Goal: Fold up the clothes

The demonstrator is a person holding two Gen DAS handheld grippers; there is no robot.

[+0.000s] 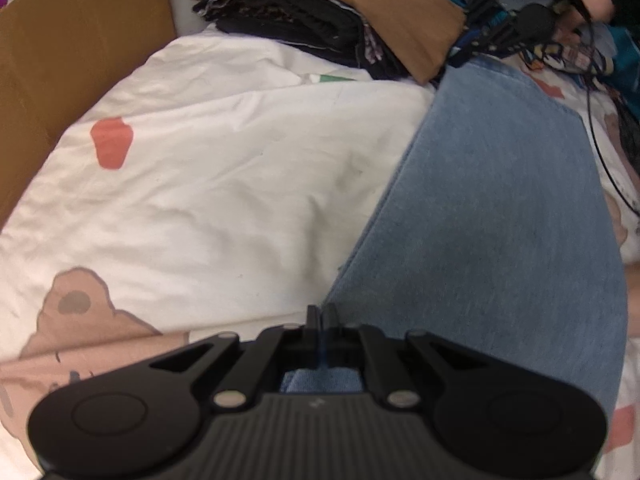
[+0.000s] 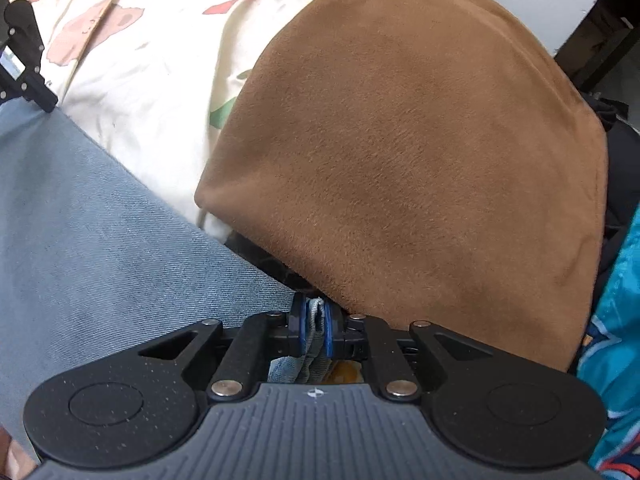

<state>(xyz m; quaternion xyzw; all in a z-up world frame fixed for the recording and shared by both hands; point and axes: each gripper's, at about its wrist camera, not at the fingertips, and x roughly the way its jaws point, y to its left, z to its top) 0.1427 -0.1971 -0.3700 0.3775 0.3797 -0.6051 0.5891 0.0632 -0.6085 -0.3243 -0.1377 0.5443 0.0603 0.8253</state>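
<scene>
A light blue denim garment (image 1: 500, 208) lies stretched over the white printed bedsheet (image 1: 208, 184). My left gripper (image 1: 321, 316) is shut on its near corner. In the right wrist view the same denim (image 2: 100, 232) runs off to the left, and my right gripper (image 2: 316, 316) is shut on a bunched denim edge, right against a folded brown garment (image 2: 420, 152). The right gripper also shows at the far top right of the left wrist view (image 1: 520, 24). The left gripper shows at the left edge of the right wrist view (image 2: 24, 56).
A stack of folded dark clothes (image 1: 304, 24) wrapped by the brown garment (image 1: 400, 12) sits at the far side of the bed. A cardboard box wall (image 1: 60, 60) stands on the left. Teal clothing (image 2: 616, 320) lies at the right. Black cables (image 1: 600, 128) trail nearby.
</scene>
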